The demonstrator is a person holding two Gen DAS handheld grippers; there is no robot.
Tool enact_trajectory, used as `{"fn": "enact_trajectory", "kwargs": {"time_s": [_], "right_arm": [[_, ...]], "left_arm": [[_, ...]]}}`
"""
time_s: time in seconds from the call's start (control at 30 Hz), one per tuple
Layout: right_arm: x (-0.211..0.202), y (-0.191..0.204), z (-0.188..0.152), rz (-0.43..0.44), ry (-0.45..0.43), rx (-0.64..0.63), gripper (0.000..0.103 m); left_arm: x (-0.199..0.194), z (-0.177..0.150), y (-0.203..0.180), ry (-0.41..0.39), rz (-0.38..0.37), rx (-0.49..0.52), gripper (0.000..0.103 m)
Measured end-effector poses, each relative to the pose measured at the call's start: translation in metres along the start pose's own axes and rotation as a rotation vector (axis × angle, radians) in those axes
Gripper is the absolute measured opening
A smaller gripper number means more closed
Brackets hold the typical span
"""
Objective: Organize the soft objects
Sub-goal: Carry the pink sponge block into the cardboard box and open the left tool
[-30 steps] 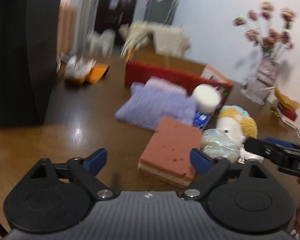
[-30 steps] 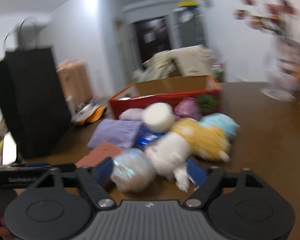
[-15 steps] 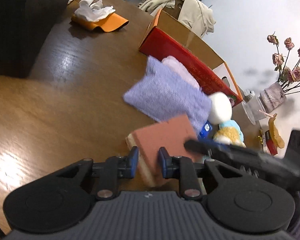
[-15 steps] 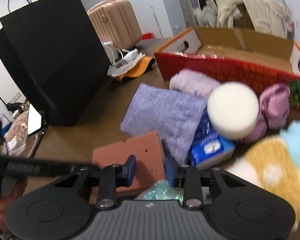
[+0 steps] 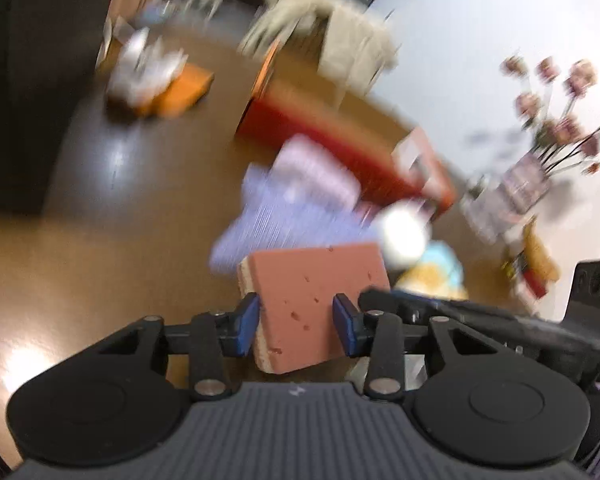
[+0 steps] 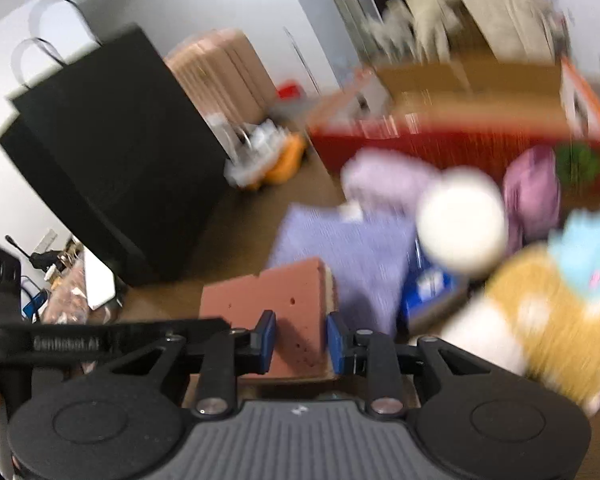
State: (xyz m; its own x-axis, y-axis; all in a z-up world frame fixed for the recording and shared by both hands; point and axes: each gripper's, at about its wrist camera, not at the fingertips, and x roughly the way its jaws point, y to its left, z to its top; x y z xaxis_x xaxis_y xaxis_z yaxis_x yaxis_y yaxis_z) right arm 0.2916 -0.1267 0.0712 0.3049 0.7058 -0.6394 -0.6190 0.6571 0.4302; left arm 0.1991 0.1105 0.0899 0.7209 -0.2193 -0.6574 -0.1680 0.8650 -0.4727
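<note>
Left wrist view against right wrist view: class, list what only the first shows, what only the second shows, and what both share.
Only the left wrist view shows the glass vase of dried pink roses. Only the right wrist view shows the tall black paper bag and the beige ribbed suitcase. Both share the terracotta rectangular sponge, the lilac knitted cloth, the white round foam puff and the red cardboard box.

Bare table open leftward, black bag walling far left, soft pile and red box crowding ahead
</note>
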Motion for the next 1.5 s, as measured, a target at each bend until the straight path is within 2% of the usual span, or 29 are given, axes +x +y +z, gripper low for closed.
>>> {"fn": "enact_trajectory", "kwargs": {"time_s": [0.13, 0.2, 0.3, 0.43, 0.57, 0.67, 0.73, 0.77, 0.9, 1.0, 1.1, 1.2, 1.3, 1.5], "right_arm": [[-0.031, 0.003, 0.051, 0.011, -0.130, -0.040, 0.027], [-0.031, -0.009, 0.086, -0.003, -0.174, -0.025, 0.027], [-0.011, -0.040, 0.142, -0.032, -0.181, 0.035, 0.026], [0.040, -0.089, 0.201, -0.096, -0.150, 0.115, 0.025], [0.106, -0.144, 0.240, -0.142, -0.102, 0.217, 0.024], [0.154, -0.183, 0.259, -0.124, -0.054, 0.325, 0.024], [0.176, -0.196, 0.262, -0.131, -0.030, 0.340, 0.023], [0.184, -0.199, 0.263, -0.147, -0.026, 0.332, 0.016], [0.203, -0.202, 0.259, -0.149, -0.007, 0.314, 0.016], [0.198, -0.196, 0.260, -0.172, -0.027, 0.280, 0.017], [0.160, -0.178, 0.258, -0.183, -0.071, 0.256, 0.017], [0.115, -0.162, 0.259, -0.187, -0.121, 0.225, 0.017], [0.064, -0.147, 0.254, -0.211, -0.179, 0.193, 0.019], [-0.034, -0.116, 0.237, -0.256, -0.276, 0.175, 0.030]], "left_arm": [[-0.011, 0.061, -0.030, -0.133, -0.053, 0.050, 0.040], [0.010, 0.102, -0.041, -0.154, -0.063, 0.049, 0.040], [0.061, 0.158, -0.049, -0.149, -0.046, 0.002, 0.040], [0.148, 0.217, -0.051, -0.105, 0.016, -0.035, 0.039], [0.234, 0.263, -0.041, -0.019, 0.084, -0.061, 0.040], [0.271, 0.278, -0.026, 0.005, 0.147, -0.064, 0.040], [0.284, 0.280, -0.017, 0.013, 0.169, -0.044, 0.041], [0.286, 0.281, -0.014, 0.010, 0.180, -0.041, 0.042], [0.283, 0.278, -0.008, -0.005, 0.168, -0.003, 0.045], [0.272, 0.277, -0.015, -0.025, 0.172, 0.009, 0.045], [0.249, 0.273, -0.031, -0.045, 0.161, 0.032, 0.045], [0.214, 0.262, -0.055, -0.106, 0.150, 0.089, 0.064], [0.177, 0.245, -0.080, -0.148, 0.142, 0.170, 0.069], [0.089, 0.218, -0.121, -0.247, 0.098, 0.257, 0.083]]}}
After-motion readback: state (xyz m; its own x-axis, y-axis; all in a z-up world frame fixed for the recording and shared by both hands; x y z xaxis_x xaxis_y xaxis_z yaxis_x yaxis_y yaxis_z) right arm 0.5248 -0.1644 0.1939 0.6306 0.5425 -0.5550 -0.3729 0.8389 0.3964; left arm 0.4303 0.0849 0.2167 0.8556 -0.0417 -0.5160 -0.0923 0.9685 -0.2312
